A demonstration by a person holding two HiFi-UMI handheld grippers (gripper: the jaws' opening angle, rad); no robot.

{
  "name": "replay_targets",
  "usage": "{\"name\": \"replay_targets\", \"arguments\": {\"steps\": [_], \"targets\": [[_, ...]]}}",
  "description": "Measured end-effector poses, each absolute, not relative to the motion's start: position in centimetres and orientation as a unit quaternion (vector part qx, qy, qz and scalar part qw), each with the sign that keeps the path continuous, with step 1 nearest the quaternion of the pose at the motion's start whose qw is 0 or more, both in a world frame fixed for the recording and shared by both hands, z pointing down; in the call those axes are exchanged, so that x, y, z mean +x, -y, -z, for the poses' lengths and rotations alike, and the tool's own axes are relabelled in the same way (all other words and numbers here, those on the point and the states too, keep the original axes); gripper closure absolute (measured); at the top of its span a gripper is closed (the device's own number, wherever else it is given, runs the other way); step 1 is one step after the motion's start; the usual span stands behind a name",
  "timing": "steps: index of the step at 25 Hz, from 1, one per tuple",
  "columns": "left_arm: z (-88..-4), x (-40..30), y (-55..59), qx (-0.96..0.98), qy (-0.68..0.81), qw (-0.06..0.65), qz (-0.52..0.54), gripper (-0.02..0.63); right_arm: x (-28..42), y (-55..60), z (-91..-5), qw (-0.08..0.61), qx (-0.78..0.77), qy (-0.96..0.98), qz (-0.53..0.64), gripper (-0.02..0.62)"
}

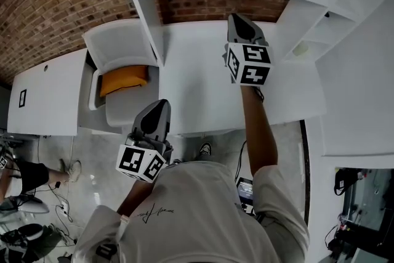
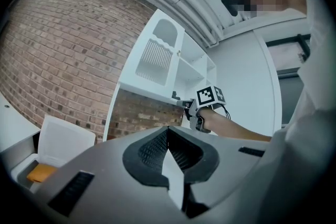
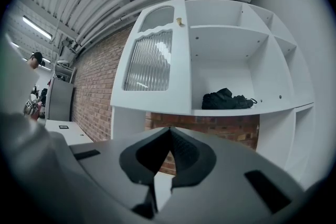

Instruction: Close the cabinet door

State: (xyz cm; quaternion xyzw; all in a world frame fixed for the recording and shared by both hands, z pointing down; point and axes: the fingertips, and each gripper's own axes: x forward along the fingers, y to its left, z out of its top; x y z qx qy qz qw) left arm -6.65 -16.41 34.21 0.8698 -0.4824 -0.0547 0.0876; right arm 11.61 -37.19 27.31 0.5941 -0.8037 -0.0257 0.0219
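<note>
Door (image 3: 152, 60) stood open at the left side of the cabinet (image 3: 231, 50), its knob (image 3: 179, 21) on the free edge. It looked a light, stiff hinged panel with fragile ribbed glass, best pushed on its frame near the knob. Left gripper (image 2: 168, 131) and right gripper (image 3: 169, 131) were pinched together, empty.

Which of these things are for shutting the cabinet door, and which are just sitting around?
For the job:
- cabinet door with ribbed glass
- its knob
- right gripper, jaws shut, empty
- left gripper, jaws shut, empty

Just lying about:
- black bundle on the shelf
- orange cushion on the white chair
</note>
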Motion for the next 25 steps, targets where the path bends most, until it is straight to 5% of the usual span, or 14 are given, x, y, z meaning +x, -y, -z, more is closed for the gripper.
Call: {"name": "replay_targets", "arguments": {"steps": [25], "targets": [[-36.0,-10.8,11.8,0.876,0.474,0.082,0.033,0.591,7.6,27.1,-32.9,0.054,0.568,0.821,-0.024,0.572]]}}
